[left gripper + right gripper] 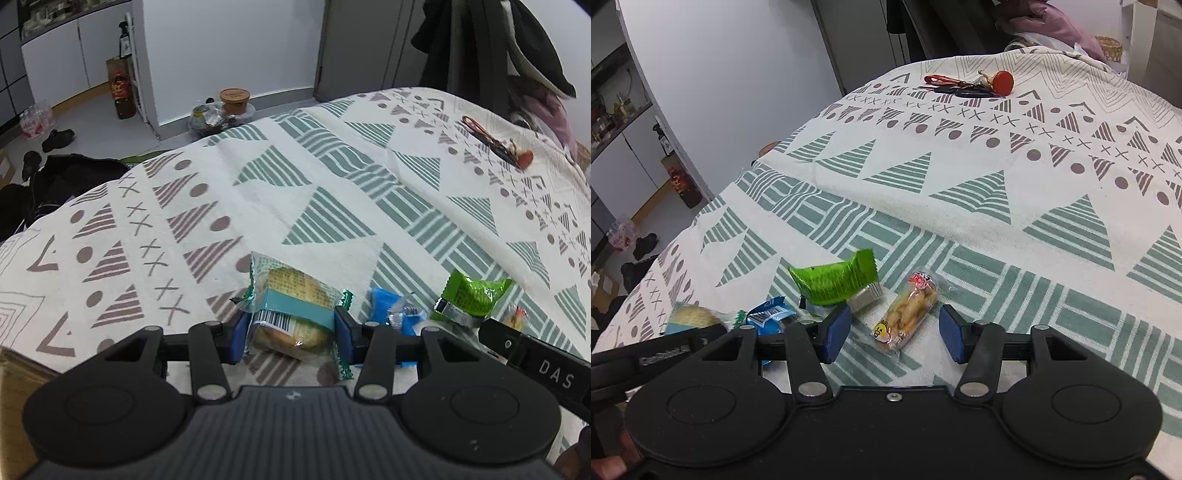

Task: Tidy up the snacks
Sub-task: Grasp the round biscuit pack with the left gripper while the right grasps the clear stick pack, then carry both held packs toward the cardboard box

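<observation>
Our left tongs (pixel 290 330) pinch the wrapped cake (pixel 291 310) at the bed's (pixel 332 177) near edge; right tongs (pixel 894 332) are spread around the chicken-feet pack (pixel 908 314). Green (pixel 834 280) and blue packets (pixel 768 317) remain unsorted.

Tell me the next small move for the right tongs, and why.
Probably lower and close the right tongs. They stand open around the peanut packet, which lies flat on the tablecloth between the blue pads, touching neither.

I'm seeing even, soft indoor light, faint shadows, mild glare on wrappers, edges bending heavily from the fisheye.
</observation>
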Demonstrator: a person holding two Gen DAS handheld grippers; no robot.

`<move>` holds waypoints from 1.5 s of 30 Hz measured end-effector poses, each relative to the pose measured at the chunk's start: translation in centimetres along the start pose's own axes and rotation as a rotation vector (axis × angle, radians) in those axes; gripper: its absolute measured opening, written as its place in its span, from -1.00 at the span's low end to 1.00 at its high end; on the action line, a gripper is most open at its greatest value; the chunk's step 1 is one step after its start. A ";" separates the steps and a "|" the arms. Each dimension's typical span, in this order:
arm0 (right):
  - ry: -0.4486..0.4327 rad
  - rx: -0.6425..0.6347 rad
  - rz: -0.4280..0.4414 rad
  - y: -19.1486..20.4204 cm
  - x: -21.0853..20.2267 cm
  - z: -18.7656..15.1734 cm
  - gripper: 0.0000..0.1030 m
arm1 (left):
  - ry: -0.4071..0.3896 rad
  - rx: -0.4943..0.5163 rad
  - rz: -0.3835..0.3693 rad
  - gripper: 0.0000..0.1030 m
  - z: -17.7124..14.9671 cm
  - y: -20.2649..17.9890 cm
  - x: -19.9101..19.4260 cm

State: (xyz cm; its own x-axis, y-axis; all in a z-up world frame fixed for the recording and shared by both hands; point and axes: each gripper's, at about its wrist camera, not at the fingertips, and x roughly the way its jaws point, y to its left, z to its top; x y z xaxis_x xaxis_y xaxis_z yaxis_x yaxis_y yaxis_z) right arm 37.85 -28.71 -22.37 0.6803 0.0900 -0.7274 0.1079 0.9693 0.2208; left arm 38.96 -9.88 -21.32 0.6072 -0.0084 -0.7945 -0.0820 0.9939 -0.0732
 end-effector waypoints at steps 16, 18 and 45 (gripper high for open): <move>-0.007 -0.040 -0.006 0.4 -2.3 -0.2 -0.64 | -0.036 -0.036 -0.016 -0.12 0.1 0.9 -3.9; -0.011 -0.042 0.002 0.6 -3.0 -0.2 -0.64 | -0.042 -0.047 -0.017 -0.12 0.0 1.0 -4.8; -0.131 -0.207 0.237 7.4 -13.6 -0.9 -0.64 | -0.139 -0.193 0.172 -0.12 -3.6 7.8 -18.3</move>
State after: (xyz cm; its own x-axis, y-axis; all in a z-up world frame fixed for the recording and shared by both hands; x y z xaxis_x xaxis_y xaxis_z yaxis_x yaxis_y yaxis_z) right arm 28.77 -22.60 -11.43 0.7578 0.3014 -0.5787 -0.2049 0.9520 0.2276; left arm 24.36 -2.33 -9.58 0.6727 0.1870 -0.7159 -0.3341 0.9400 -0.0684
